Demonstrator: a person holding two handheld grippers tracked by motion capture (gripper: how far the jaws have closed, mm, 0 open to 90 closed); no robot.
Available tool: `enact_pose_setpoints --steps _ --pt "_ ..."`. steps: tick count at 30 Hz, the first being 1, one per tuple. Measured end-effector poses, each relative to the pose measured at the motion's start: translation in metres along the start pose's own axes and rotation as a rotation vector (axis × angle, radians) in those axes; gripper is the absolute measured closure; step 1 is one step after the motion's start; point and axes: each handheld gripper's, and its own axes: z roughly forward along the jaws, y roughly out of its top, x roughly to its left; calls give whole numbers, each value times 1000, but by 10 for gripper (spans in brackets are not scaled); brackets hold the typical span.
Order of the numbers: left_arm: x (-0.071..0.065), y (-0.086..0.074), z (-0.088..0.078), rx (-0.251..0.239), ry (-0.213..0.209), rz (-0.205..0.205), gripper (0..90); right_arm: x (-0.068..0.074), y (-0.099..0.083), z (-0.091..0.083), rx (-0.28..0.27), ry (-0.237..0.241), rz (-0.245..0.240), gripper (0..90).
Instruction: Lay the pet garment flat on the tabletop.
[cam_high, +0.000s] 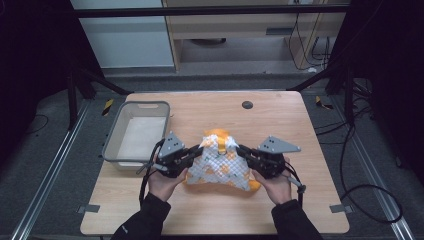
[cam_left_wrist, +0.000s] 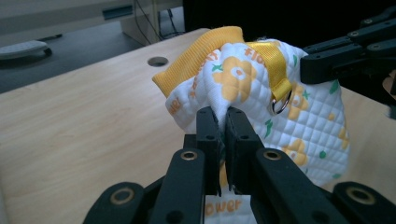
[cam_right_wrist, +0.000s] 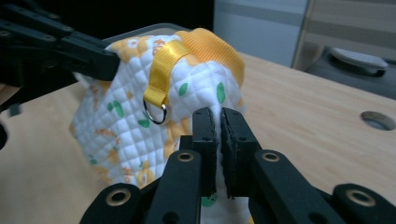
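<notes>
Both tongs pinch the cloth, lifted off the tabletop (cam_high: 280, 115).
Left tongs (cam_left_wrist: 222, 122) and right tongs (cam_right_wrist: 216, 122) clamp folds of the quilted cloth (cam_high: 220, 162) — keep both tight and level, likely easing it out flat.

The quilted cloth (cam_left_wrist: 299, 116) ran off the left gripper view's bottom edge; its printed lettering stayed unreadable.

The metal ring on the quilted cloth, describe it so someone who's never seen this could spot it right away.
On the wooden table, find the white quilted cloth with yellow flowers, pinched by both grippers. A yellow ribbon strap runs down from its yellow ribbed edge; the small silver D-shaped metal ring hangs from that strap's loop, the cloth's sole metal part.
</notes>
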Motion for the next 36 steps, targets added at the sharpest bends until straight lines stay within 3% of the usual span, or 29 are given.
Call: enact_pose_setpoints --steps 2,3,4,5,6,7,8,9,10,12,13,19,22,26,31,36 --pt "8 3 14 -4 44 -6 842 -10 4 15 0 -47 8 840" --pt "8 3 14 -4 44 -6 840 -10 4 15 0 -47 8 840" --pt "17 4 30 -2 79 -45 837 -19 5 34 8 -90 27 839" --pt "17 4 30 -2 79 -45 833 -19 5 34 8 -90 27 839" --pt "23 4 40 -6 107 -57 833 -24 3 44 20 -114 29 837" --pt "28 3 48 -12 133 -72 802 -29 0 58 46 -149 31 832" --pt "37 2 61 -13 176 -99 688 -37 -5 74 80 -193 38 813" --pt "37 2 61 -13 176 -99 615 -37 -5 74 80 -193 38 813" --pt "42 1 67 -3 199 -105 615 -40 -9 82 94 -214 43 790" --pt "54 -4 71 42 233 -114 476 -48 -17 94 126 -277 23 713" --pt "54 -4 71 42 233 -114 450 -48 -17 94 126 -277 23 713" --pt "57 -18 45 49 206 -118 384 -53 -19 68 125 -266 -9 626" --pt "53 -31 25 82 194 -66 372 -53 -21 43 125 -239 -31 570" --pt "49 -45 14 115 181 -28 371 -52 -29 22 125 -204 -35 524" --pt "45 -69 8 160 166 -23 367 -47 -53 -3 186 -171 -32 512" --pt "41 -86 16 222 161 -10 363 -41 -76 -8 203 -133 -5 498"
